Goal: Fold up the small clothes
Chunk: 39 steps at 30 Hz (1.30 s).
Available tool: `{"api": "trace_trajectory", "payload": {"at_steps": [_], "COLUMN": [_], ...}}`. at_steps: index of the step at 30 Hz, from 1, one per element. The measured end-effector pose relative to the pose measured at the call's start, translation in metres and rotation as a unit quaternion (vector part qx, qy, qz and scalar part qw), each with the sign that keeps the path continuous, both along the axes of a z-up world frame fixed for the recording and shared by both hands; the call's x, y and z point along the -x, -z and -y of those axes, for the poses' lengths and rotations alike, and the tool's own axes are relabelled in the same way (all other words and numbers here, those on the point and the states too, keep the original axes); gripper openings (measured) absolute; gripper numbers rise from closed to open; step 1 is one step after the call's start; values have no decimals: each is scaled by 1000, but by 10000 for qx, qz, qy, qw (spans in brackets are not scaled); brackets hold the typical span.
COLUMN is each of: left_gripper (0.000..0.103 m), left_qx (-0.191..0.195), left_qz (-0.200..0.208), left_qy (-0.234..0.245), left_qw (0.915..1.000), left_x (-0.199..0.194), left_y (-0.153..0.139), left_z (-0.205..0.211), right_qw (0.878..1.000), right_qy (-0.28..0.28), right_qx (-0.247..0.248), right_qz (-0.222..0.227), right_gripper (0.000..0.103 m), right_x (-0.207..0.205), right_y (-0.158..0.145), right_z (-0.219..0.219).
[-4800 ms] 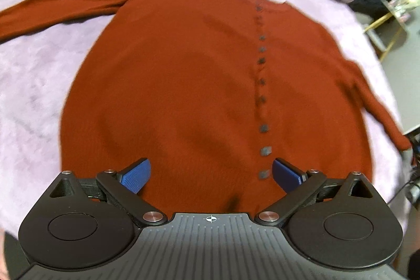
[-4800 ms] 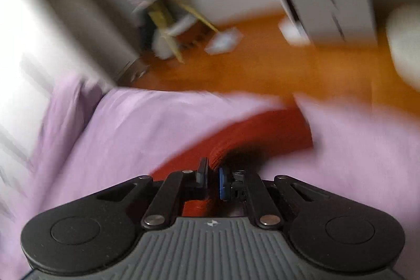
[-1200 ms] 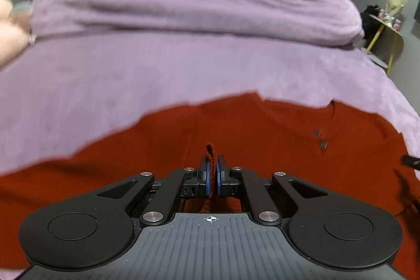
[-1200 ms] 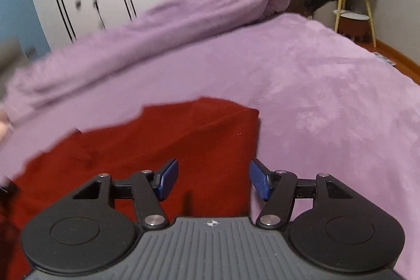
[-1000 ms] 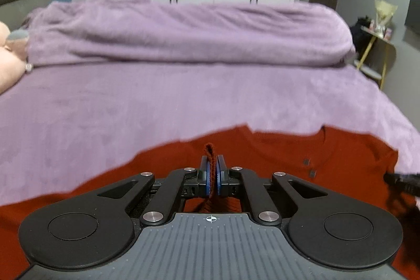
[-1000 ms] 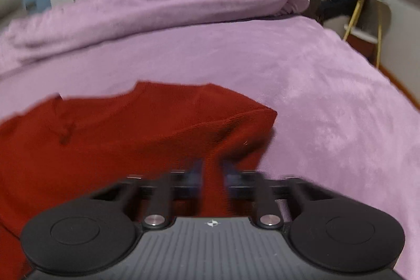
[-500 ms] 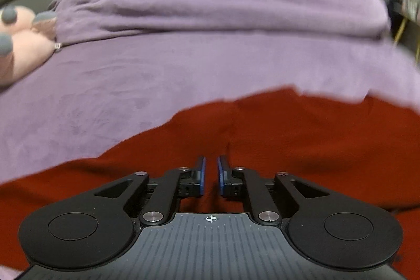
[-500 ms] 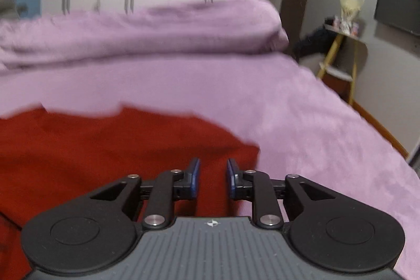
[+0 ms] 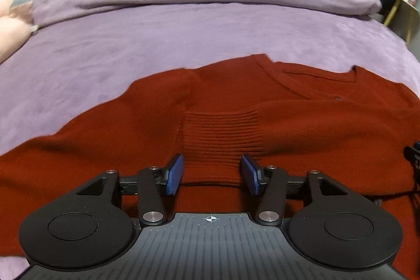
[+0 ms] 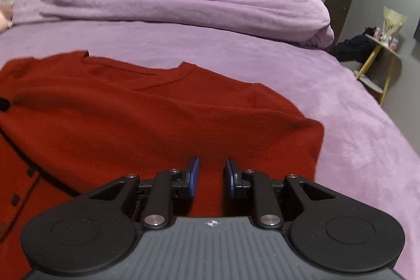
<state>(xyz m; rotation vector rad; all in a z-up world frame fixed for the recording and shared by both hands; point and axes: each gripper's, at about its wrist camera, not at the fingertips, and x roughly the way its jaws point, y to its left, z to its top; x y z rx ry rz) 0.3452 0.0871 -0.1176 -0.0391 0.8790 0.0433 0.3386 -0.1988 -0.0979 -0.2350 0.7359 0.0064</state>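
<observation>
Left gripper: jaws spread wide, nothing held, ribbed cuff lying between the pads. Right gripper: jaws parted, empty, over the folded sleeve. Red cardigan: laid flat on the purple bedspread, sleeves crossed inward. Risk noted: loose sleeves may be dragged askew when the hem is lifted.

The cardigan runs off both views' side edges, hem hidden.
</observation>
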Motion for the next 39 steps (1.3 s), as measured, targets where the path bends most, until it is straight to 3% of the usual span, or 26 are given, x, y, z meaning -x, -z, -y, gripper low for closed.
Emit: {"api": "trace_trajectory", "payload": {"at_steps": [8, 10, 11, 13, 15, 16, 19, 20, 24, 27, 31, 33, 34, 35, 36, 37, 38, 39], "left_gripper": [59, 59, 69, 90, 90, 90, 90, 87, 79, 74, 42, 22, 8, 8, 8, 8, 8, 8], "left_qx": [27, 475, 838, 1242, 1642, 1839, 2118, 2236, 3259, 3727, 4496, 4688, 4696, 4677, 4617, 4499, 4344, 4142], "left_qz": [-188, -199, -100, -5, 280, 431, 614, 620, 1262, 1735, 1909, 1909, 1850, 1792, 1839, 1948, 2098, 2213], "left_qy": [-543, -731, -787, -1168, -1573, -1836, -2763, -3126, -4039, -4405, -4624, -4657, -4714, -4747, -4681, -4539, -4253, -3866], "left_qw": [9983, 9960, 9933, 9854, 9734, 9647, 9354, 9211, 8454, 7981, 7400, 7259, 7232, 7237, 7307, 7440, 7658, 7937], "left_x": [25, 46, 61, 92, 128, 147, 185, 196, 234, 244, 249, 250, 249, 252, 255, 259, 253, 244], "left_y": [-11, -14, -18, -25, -28, -27, -17, -11, 10, 22, 45, 53, 58, 58, 54, 48, 35, 18], "left_z": [-36, -57, -70, -96, -127, -147, -204, -225, -293, -326, -358, -365, -366, -367, -367, -362, -355, -345], "right_qw": [9988, 9959, 9931, 9959, 9992, 9986, 9931, 9902, 9868, 9838, 9801, 9785, 9781, 9779, 9779, 9779, 9779, 9776], "right_qy": [-81, 125, 280, 383, 255, 212, 72, 70, 83, 116, 204, 251, 275, 281, 275, 273, 277, 290], "right_qx": [398, 847, 1108, 774, -46, -355, -1048, -1255, -1464, -1629, -1813, -1885, -1902, -1910, -1912, -1911, -1918, -1939], "right_qz": [-255, -276, -257, -267, -312, -334, -512, -617, -685, -744, -784, -796, -798, -802, -801, -797, -787, -765], "right_gripper": [20, 23, 24, 31, 46, 53, 54, 54, 54, 54, 51, 50, 50, 50, 50, 50, 50, 50], "right_x": [10, 17, 23, 39, 66, 79, 120, 131, 153, 151, 147, 145, 146, 147, 148, 149, 150, 151], "right_y": [-5, -11, -17, -29, -42, -45, -45, -42, -39, -42, -46, -47, -48, -48, -48, -48, -49, -50], "right_z": [2, 0, -2, 3, 10, 12, 13, 11, 5, 1, 0, 2, 1, 1, 2, 2, 4, 7]}}
